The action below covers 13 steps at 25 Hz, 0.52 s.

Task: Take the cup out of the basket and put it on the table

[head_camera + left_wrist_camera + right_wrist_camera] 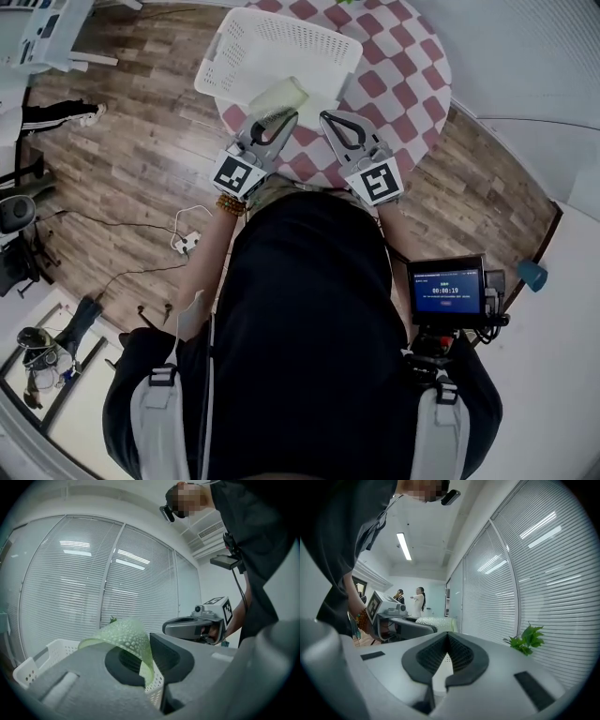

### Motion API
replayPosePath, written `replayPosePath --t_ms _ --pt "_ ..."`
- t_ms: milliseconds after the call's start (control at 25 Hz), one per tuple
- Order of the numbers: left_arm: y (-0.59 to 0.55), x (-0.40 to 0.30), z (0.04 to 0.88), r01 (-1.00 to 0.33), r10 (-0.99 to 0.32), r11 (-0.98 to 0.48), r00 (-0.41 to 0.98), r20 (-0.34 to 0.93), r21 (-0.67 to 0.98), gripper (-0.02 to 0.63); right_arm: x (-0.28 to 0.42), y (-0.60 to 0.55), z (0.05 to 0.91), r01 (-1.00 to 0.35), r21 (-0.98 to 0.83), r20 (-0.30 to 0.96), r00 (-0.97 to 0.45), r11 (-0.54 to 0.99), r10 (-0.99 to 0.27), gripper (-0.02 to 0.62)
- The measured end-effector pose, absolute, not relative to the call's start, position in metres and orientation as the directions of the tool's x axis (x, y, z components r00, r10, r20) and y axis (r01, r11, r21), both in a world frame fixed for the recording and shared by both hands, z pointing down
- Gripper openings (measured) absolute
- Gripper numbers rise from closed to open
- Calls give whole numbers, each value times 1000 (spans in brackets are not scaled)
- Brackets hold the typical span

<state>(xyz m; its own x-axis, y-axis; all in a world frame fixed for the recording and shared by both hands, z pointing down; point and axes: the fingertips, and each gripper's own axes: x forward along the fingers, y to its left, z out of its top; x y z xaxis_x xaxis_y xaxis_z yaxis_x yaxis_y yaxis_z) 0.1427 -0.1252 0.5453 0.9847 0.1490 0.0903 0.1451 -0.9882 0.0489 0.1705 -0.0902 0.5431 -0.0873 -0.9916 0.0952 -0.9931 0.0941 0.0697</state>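
Observation:
A pale green dimpled cup [278, 98] hangs tilted over the near rim of the white basket [272, 47], which stands on the round checkered table [394, 66]. My left gripper [279, 119] is shut on the cup's wall. In the left gripper view the cup's rim [123, 637] curves over the jaws, with the basket [44, 657] behind and below. My right gripper [339, 124] hovers beside it over the table's near edge, shut and empty. In the right gripper view its pads [440, 651] meet at the tip, and the cup [437, 622] shows to the left.
The table's near edge runs just under both grippers, with wooden floor [122, 159] around it. Cables and a power strip [187, 241] lie on the floor at left. A small screen [447, 288] hangs at my right hip. A potted plant [527, 640] stands by the blinds.

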Motion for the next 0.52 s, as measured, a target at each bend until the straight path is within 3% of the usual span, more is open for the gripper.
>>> replayPosePath --t_ms 520 --pt "-120 151 551 169 173 -985 979 112 41 31 175 -87 546 -994 69 87 -81 88 -993 9"
